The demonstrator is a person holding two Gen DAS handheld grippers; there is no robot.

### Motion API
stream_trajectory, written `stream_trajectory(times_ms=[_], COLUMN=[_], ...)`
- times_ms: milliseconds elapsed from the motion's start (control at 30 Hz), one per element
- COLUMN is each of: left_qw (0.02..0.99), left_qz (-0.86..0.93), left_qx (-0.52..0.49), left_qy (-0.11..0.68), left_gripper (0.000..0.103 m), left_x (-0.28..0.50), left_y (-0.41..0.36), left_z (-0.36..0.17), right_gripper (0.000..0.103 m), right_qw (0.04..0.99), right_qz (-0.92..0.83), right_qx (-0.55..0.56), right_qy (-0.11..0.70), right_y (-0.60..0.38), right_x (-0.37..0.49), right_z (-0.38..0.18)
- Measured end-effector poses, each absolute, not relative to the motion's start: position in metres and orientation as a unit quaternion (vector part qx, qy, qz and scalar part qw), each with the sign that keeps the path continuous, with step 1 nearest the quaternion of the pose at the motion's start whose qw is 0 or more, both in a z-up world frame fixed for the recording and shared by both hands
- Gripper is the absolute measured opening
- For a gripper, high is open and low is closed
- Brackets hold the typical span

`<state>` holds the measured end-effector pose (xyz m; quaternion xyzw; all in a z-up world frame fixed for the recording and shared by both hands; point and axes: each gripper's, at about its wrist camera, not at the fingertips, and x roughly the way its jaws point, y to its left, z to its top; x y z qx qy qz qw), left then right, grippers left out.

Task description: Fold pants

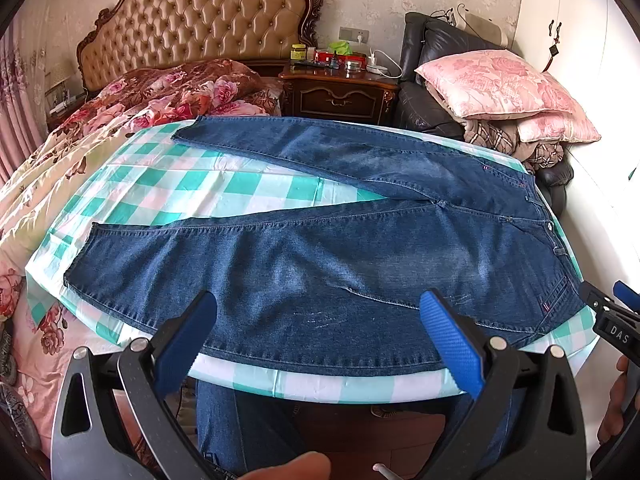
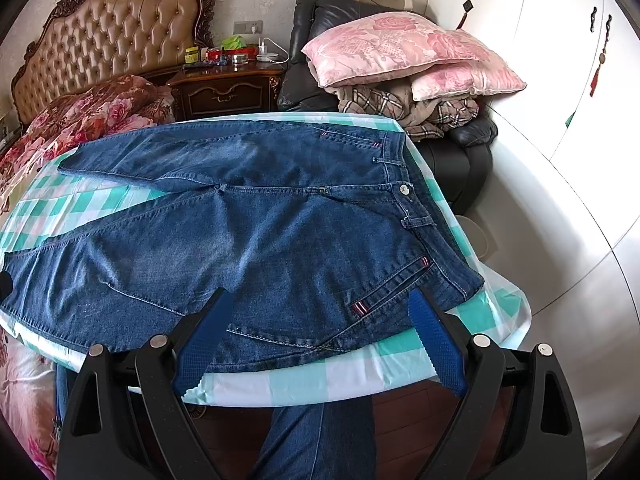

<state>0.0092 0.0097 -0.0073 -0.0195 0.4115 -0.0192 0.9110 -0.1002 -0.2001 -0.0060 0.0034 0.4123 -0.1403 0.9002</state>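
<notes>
We are holding the left tool [image 1: 316,312] and right tool [image 2: 316,312], both released, at the near edge of the flat-spread blue denim pants [image 1: 320,248], judging a lengthwise fold easiest from there.

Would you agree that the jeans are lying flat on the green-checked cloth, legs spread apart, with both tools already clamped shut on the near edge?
Not quite: both tools are open. The left wrist view shows the left tool with its jaws spread wide, and the right wrist view shows the same for the right tool. The rest holds: the jeans lie flat on the green-checked cloth, legs apart.
</notes>
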Motion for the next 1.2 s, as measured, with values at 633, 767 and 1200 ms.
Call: stream_trajectory(times_ms=[633,767,1200], left_qw=[0.911,0.911,0.911], left_qz=[-0.020,-0.021,-0.020], left_qx=[-0.020,-0.020,-0.022], left_qy=[0.411,0.411,0.411], left_gripper=[0.102,0.102,0.102], left_x=[0.0089,0.0091,0.0082], left_y=[0.0110,0.0115,0.0092], left_z=[-0.0084,-0.0084,-0.0072], right_gripper=[0.086,0.086,0.086], right_qw=[0.900,0.900,0.900], right_qz=[-0.142,-0.143,-0.143], right_qx=[0.006,0.005,0.005], right_qy=[0.412,0.412,0.412], right_y=[-0.1992,-0.1987,-0.1982], right_x=[-0.1026,-0.1028,-0.1030], right_z=[-0.0063,-0.0067,-0.0072])
